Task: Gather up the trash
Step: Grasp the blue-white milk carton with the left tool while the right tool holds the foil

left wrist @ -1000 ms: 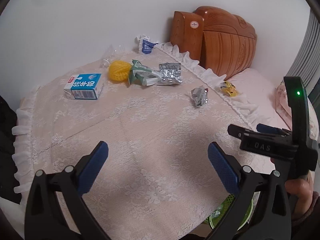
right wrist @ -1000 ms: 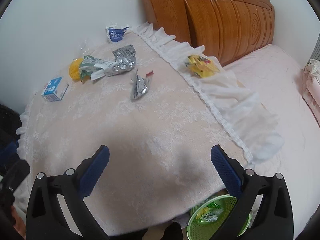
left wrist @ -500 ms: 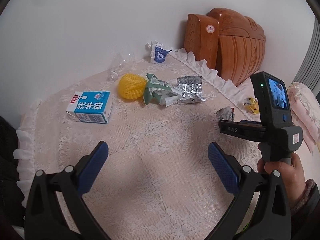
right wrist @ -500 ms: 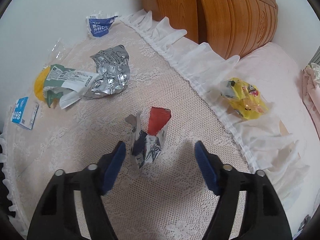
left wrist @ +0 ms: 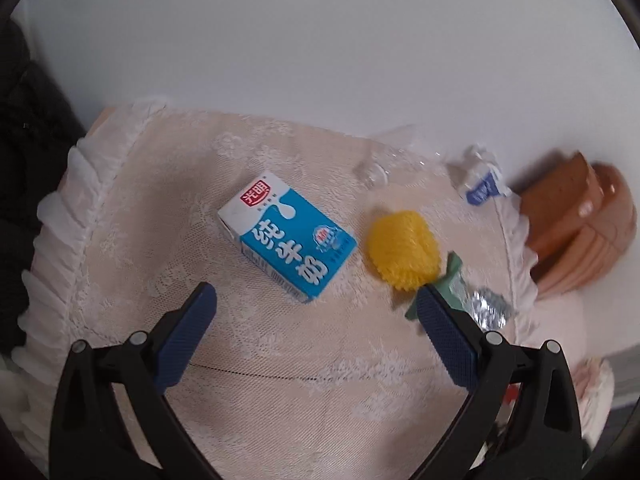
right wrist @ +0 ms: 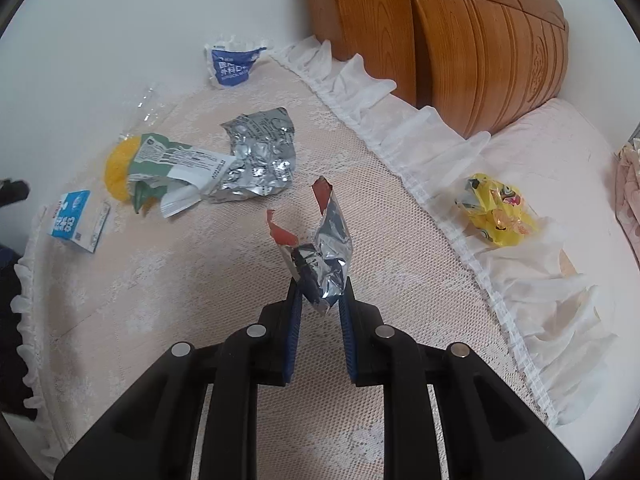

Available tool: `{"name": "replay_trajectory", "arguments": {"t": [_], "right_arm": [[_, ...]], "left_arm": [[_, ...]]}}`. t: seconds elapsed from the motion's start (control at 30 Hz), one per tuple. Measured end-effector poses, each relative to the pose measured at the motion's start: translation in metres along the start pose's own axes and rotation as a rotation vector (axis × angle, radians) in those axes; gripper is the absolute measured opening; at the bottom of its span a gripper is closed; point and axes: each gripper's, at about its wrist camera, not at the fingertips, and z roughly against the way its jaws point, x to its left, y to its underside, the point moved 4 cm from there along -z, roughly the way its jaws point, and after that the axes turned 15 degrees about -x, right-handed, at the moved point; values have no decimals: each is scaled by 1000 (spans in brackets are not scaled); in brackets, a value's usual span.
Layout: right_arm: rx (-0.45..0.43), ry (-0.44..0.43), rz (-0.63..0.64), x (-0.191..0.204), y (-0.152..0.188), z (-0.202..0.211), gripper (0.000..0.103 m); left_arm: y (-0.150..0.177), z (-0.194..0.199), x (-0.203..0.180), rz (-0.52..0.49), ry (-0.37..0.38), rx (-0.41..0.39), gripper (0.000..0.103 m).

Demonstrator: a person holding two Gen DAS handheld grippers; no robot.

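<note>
The left gripper (left wrist: 316, 308), jaws wide open and empty, faces the milk carton (left wrist: 289, 237) lying just ahead on the bench (left wrist: 160, 208), its long axis skewed across the gap. The right gripper (right wrist: 320, 300) pinches the foil wrapper (right wrist: 326, 258).

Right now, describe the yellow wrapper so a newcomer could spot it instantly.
Start at the wooden headboard and follow the table cover's white frill toward the camera. The yellow wrapper sits on that frill, away from the other trash. It is the only crumpled bright-yellow packet with cartoon print; the other yellow thing is a plain ball near the wall.
</note>
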Motion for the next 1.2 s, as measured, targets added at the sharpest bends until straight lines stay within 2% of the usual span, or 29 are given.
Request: {"name": "replay_trajectory", "arguments": {"t": [0.1, 0.23, 0.4, 0.5, 0.57, 0.73, 0.9, 1.07, 1.2], "right_arm": [[11, -44, -3, 5, 1, 10, 19], [17, -78, -6, 6, 5, 24, 19], [18, -95, 5, 3, 8, 34, 19], [14, -95, 3, -2, 7, 37, 19], [10, -93, 3, -5, 7, 40, 19], [9, -92, -2, -12, 11, 47, 19], [-7, -101, 9, -16, 17, 64, 19], [-43, -93, 16, -27, 30, 89, 19], [-55, -69, -16, -50, 55, 114, 19]], "left_arm": [[-11, -25, 9, 154, -109, 26, 95], [-18, -54, 14, 240, -253, 41, 95], [-14, -92, 10, 246, -359, 131, 95], [-9, -109, 6, 205, -373, 172, 93], [-5, -116, 5, 187, -344, 196, 82], [-1, -106, -2, 107, -253, 178, 76], [15, -62, -6, -22, -122, 104, 75], [60, 6, -11, -256, 35, 78, 75], [118, 64, -18, -430, 201, 87, 75]]}}
